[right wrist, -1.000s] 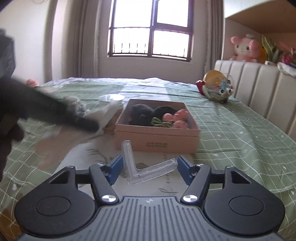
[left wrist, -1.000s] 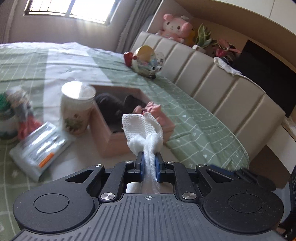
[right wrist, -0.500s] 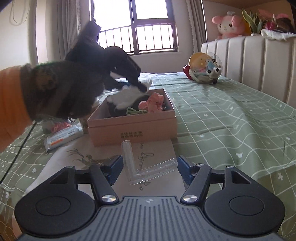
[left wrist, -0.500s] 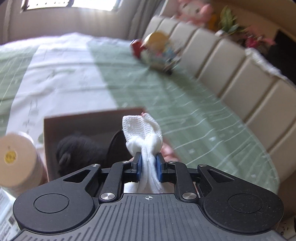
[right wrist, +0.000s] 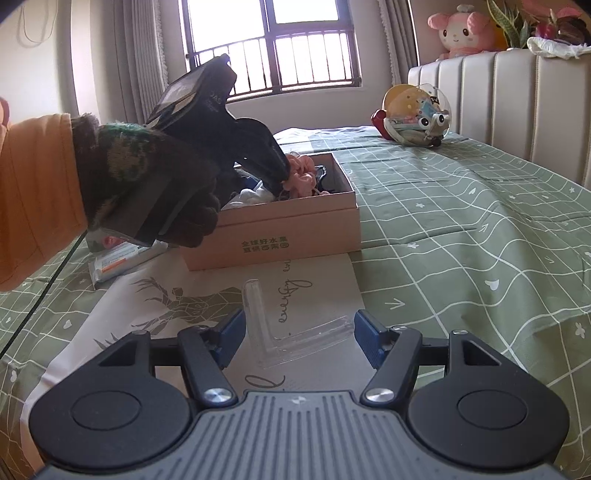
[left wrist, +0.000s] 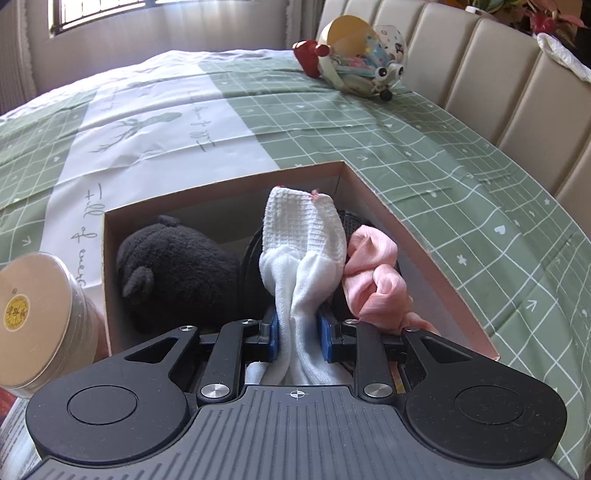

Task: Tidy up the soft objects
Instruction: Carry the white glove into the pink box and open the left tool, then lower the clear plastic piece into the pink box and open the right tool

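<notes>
While the left gripper (left wrist: 297, 338) hangs over the box (left wrist: 424, 251), these lines hold:

Left gripper: jaws opening, the white sock (left wrist: 303, 254) between the blue pads (left wrist: 273, 338); the cloth fills the gap and touches both pads.
Sock: its waffle-knit cuff stands up above the box's inside, its lower part runs down between the jaws and out of sight behind the gripper body.
Box: pink card, lidless, on the bed (left wrist: 461, 155); one corner points away from the left camera.
Box contents: a black plush (left wrist: 177, 266) at the left, a dark item behind the sock, a pink cloth (left wrist: 373, 277) at the right, just beside the sock.
Left hand: in the right wrist view a dark knit glove (right wrist: 147, 177) with an orange sleeve (right wrist: 33, 192) holds the left gripper, whose tip dips into the box beside the pink cloth.
Right gripper (right wrist: 299, 339): jaws wide apart, gripping nothing; it hovers low over the bed's white strip.
Clear bracket (right wrist: 288, 332): an L-shaped plastic piece lying on the white strip, seen between the right pads; whether it touches either pad I cannot tell.
Jar (left wrist: 37, 321): round tan lid, just beside the box's left wall.
Packet (right wrist: 118, 258): flat, left of the box, partly hidden by the glove.
Toy (left wrist: 362, 55): a round clear one with googly eyes, far up the bed near the headboard (left wrist: 517, 74).
Pink plush (right wrist: 465, 29): on the ledge above the headboard.
</notes>
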`<state>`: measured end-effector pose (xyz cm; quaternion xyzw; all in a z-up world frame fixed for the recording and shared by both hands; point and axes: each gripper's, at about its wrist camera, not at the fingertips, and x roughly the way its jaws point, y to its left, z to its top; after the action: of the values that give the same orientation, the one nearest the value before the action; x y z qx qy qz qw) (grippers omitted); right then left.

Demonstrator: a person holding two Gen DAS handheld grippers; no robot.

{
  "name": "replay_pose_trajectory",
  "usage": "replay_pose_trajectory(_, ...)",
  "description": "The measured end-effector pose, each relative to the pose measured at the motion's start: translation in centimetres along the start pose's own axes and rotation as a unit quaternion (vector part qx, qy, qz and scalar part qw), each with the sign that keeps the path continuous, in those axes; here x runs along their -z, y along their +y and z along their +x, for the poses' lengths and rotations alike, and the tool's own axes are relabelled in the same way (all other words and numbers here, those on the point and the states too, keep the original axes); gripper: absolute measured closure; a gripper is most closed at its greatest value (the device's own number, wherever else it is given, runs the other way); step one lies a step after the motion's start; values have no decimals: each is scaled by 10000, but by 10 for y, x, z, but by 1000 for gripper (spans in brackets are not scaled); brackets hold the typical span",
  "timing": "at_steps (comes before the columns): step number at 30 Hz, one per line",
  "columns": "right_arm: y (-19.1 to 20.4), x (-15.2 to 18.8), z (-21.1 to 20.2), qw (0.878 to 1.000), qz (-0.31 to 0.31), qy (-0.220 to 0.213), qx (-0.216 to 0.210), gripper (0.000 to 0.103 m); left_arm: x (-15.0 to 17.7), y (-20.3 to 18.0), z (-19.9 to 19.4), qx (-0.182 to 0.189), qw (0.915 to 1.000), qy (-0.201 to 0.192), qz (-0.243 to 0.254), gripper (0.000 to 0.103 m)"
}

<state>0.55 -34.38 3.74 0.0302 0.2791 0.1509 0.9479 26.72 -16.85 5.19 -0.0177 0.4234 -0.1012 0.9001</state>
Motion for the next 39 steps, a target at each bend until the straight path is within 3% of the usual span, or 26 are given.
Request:
replay_pose_trajectory(4,2,0,-1,10000,-35,14,33,38,0,8,-10,538,9982,19,-245,77)
replay_pose_trajectory(15,13,-13,9,9996,-201,149,116,38,1,35,-66,1109,9913,-552,-455,77)
replay_pose_trajectory(20,16,-35,13,9993,-366,7,55,38,-1,53,-99,1868,9750,-1011,-647,77)
replay_pose_trajectory(24,19,-63,26,9994,-302,-157,-5,38,-2,66,-121,2164,9652,-1358,-566,77)
replay_pose_trajectory(31,44,-124,75,9980,-434,-425,-194,38,9,116,-156,1759,9643,-1842,-724,77)
replay_pose_trajectory(34,50,-145,122,9992,-364,-112,-143,38,21,147,-173,1528,9649,-1975,-814,77)
replay_pose_trajectory(39,50,-157,202,9956,-324,799,363,38,49,211,-210,917,9622,-2297,-1144,77)
